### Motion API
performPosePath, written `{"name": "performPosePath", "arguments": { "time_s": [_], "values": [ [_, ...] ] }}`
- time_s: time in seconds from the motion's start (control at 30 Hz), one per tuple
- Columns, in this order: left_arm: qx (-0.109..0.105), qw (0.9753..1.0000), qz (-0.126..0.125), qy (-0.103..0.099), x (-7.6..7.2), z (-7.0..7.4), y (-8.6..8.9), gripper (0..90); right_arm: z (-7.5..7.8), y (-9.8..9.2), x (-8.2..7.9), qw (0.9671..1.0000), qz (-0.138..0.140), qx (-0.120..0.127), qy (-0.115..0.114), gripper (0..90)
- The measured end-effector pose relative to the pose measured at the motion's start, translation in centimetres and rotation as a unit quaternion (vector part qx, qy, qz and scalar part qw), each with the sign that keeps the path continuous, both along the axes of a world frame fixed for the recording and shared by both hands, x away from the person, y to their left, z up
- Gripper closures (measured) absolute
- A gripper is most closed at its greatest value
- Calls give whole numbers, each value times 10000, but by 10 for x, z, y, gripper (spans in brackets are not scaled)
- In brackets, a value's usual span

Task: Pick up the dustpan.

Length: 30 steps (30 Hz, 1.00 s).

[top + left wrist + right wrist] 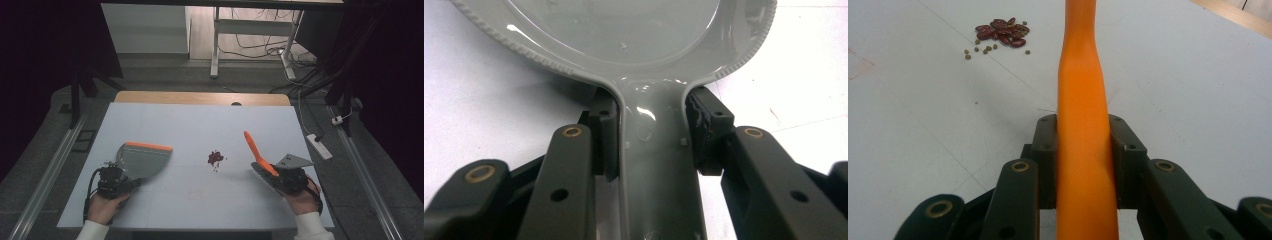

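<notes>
Left tool (pixel 116 181) is pinched tight on the handle of a grey dustpan (pixel 142 159), the 1 with the orange strip along its front lip, and the pan sits on the left part of the white table (pixel 190 125) with its mouth facing toward the middle. In the left gripper view you can see both jaws pressed against the sides of that grey handle (pixel 659 165), so the grip looks solid. Moving right, the little pile of dark red beans (pixel 216 158) plus a few tiny greenish bits is sitting mid-table, well apart from the pan and untouched as far as I can tell. Further right, the right tool (pixel 277 176) is clamped on an orange brush handle (pixel 256 150) that angles up and away over the table, not touching the beans. So I'd say both implements are picked up, but the actual sweeping hasn't started: beans need brushing into the pan. No brand, label or readable writing anywhere on either thing.
</notes>
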State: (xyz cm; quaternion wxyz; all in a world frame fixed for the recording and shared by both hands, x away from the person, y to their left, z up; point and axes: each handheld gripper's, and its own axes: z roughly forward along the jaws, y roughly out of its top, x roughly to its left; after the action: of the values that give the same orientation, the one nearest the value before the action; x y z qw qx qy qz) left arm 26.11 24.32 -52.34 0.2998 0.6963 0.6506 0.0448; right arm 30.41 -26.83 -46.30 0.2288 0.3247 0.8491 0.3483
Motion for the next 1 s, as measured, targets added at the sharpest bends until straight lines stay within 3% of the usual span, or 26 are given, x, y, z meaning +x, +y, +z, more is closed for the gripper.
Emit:
{"name": "performPosePath", "arguments": {
  "time_s": [0.4, 0.77, 1.0],
  "values": [
    [-236, 9985, -264, -422, -1, 6, 6, 616, 1, 0, -2, 10000, -33, 30, -61, 698],
    [-215, 9941, -619, -867, -1, 10, 15, 617, 3, -1, -2, 9999, -64, 92, -122, 698],
    [-251, 9900, -824, -1117, -3, 14, 16, 617, 3, -1, -2, 9998, -68, 79, -156, 698]
  ]
}}
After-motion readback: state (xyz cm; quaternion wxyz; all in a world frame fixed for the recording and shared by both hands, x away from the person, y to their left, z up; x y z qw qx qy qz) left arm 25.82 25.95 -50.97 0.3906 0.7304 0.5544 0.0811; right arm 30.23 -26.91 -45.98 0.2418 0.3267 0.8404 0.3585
